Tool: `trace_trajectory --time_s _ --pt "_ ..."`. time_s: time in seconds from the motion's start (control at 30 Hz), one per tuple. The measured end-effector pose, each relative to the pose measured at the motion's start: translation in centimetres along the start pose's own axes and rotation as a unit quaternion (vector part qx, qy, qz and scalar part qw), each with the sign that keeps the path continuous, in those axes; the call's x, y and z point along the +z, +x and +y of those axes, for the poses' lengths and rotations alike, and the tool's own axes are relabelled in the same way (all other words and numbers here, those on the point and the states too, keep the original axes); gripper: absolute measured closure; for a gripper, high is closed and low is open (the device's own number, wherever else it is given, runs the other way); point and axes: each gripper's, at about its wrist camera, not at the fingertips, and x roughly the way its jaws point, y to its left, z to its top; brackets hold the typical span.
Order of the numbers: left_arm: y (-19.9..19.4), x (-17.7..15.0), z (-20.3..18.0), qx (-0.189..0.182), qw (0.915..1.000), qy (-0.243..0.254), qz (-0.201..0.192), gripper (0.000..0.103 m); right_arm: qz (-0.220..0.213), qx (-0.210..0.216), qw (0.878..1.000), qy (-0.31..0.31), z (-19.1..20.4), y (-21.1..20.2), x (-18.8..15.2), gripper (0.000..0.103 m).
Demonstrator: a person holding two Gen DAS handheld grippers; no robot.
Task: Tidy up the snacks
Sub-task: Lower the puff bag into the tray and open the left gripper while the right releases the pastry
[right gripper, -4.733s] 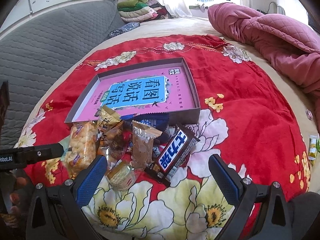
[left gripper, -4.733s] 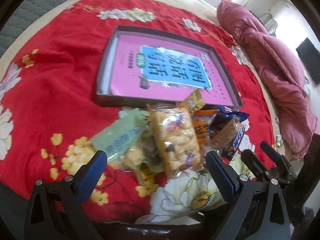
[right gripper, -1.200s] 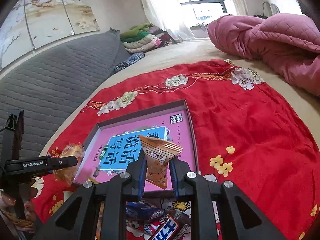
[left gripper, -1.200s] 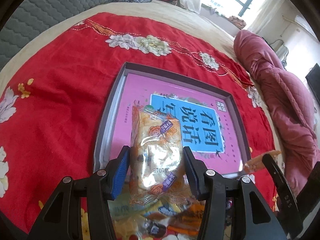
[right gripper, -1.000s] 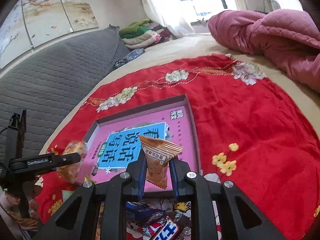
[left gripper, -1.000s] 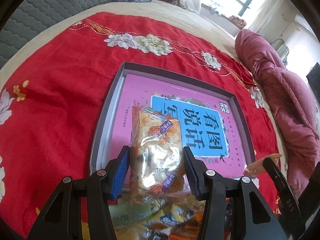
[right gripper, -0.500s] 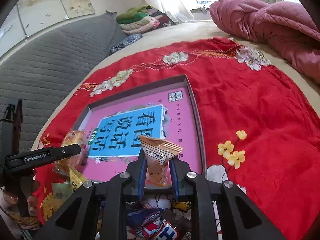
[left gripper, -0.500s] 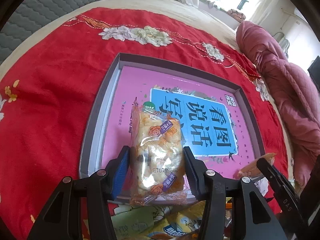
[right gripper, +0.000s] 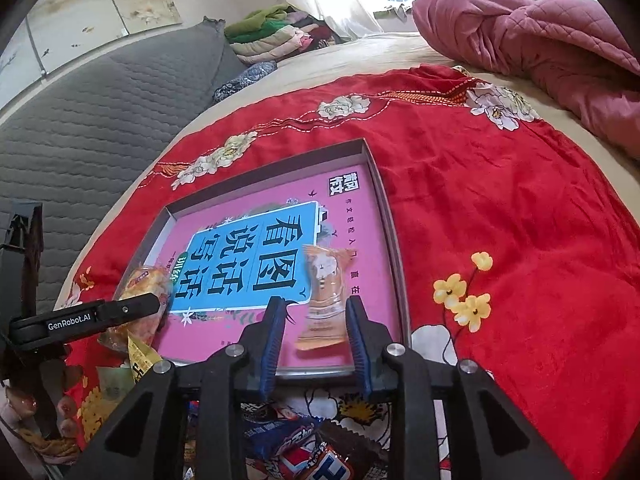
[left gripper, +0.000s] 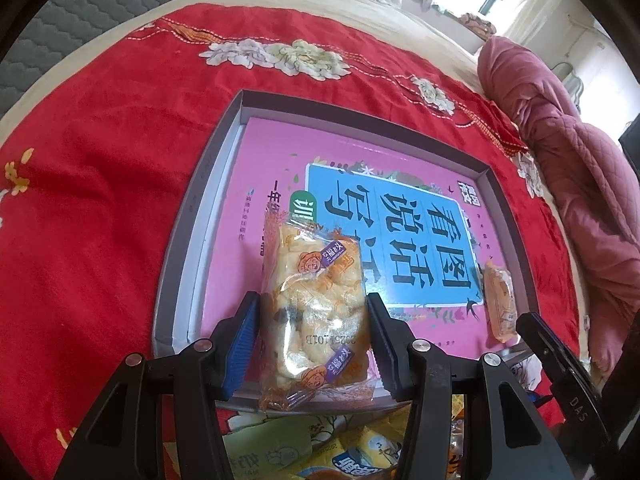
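Observation:
My left gripper point(left gripper: 312, 340) is shut on a clear pack of yellow pastry point(left gripper: 314, 312) and holds it over the near left part of the shallow grey tray point(left gripper: 200, 208) with a pink and blue printed floor. My right gripper point(right gripper: 314, 338) has its jaws apart, and a small orange snack packet point(right gripper: 326, 292) sits between them, blurred, over the tray's near right corner point(right gripper: 394, 248). That packet also shows in the left wrist view point(left gripper: 500, 300). The pastry pack shows in the right wrist view point(right gripper: 140, 284).
A pile of loose snack packets point(left gripper: 320, 452) lies on the red flowered blanket point(left gripper: 92, 184) just before the tray, also below my right gripper point(right gripper: 304, 448). A pink quilt point(right gripper: 540, 40) lies at the far right. A grey headboard point(right gripper: 100, 112) runs along the left.
Both grippers have moved forward and down over the tray. My right gripper's jaws have opened and the orange packet has left their grip. The left still holds the pastry pack.

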Motion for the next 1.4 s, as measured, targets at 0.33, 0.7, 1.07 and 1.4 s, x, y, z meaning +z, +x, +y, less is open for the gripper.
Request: trace_trajectory --time_s 0.33,0.7,1.07,1.4 --pt "-0.3 0.3 -0.2 0.001 1.0000 0.005 -0.005 0.042 -0.006 0.003 1.000 0.008 -0.2 -0.3 0.2 0.070" --pt "-2.5 0.6 0.2 -0.012 0.9998 0.001 -0.018 0.037 -0.023 0.014 1.000 0.005 0.1 -1.2 0.5 0.062" --pt "-6.2 0.1 1.6 -0.012 0.9993 -0.004 -0.034 0.035 -0.070 0.021 0.997 -0.010 0.6 -4.1 1.2 0.045" --pt "-7.8 -1.3 3.5 -0.006 0.9996 -0.010 -0.025 0.035 -0.085 0.022 0.996 -0.011 0.5 -6.0 0.8 0.037"
